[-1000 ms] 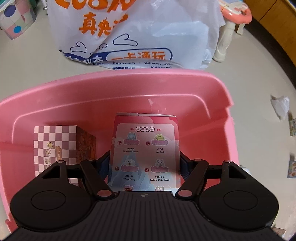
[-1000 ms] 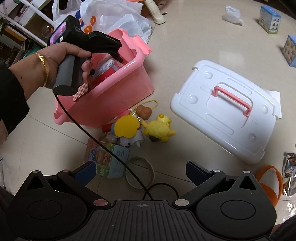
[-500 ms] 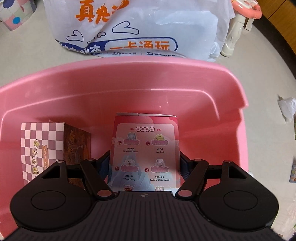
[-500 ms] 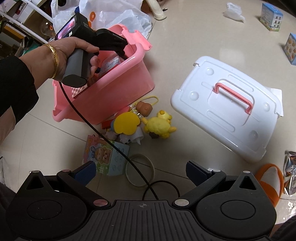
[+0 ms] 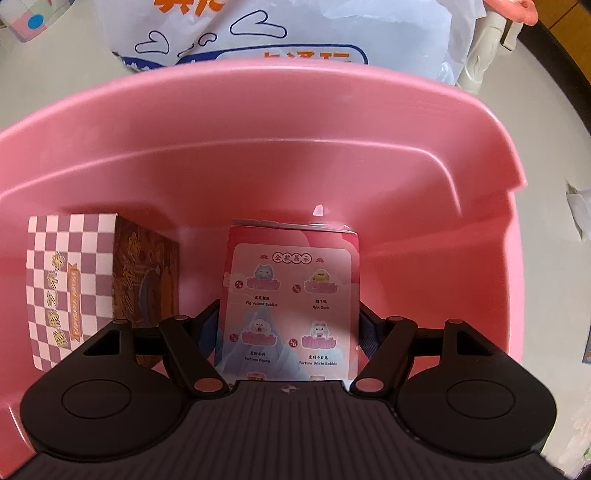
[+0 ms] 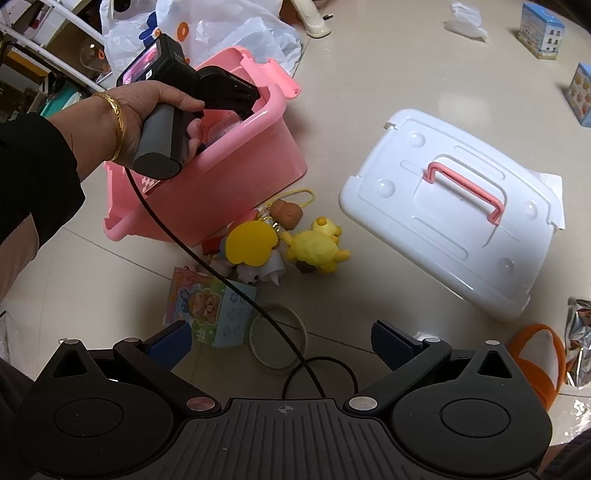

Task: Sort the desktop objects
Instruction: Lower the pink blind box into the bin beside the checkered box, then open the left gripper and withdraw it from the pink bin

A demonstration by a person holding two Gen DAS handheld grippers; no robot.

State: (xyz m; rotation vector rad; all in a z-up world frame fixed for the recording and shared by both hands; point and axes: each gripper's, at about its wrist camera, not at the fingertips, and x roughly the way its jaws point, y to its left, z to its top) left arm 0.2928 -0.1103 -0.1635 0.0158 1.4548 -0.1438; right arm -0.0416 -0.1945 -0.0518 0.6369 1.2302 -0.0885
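Left gripper: points down into the pink bin, its two pads pressed on the sides of one pink blind box, which stands upright between them, low inside the bin.
Checkered box: one, upright in the bin, left of the held box and apart from it.
Pink bin: one, open-topped, on the floor; two boxes can be seen inside it.
Right gripper: jaws spread wide with nothing between them, above the floor clutter.
Tape ring: one, flat on the floor below the right gripper.
Pastel box: one, just left of the ring, crossed by the black cable.
Toy heap: between that box and the bin; one yellow duck plush, one brown bear charm, one yellow-capped figure; the rest is too tangled to count.
White lid: one, with a pink handle, right of the toys and apart from the bin.
Left hand: grips the left gripper's handle over the bin rim; one gold bangle on the wrist.
Far boxes: two small blue ones at the right edge.
Plastic bag: one, white, beyond the bin.
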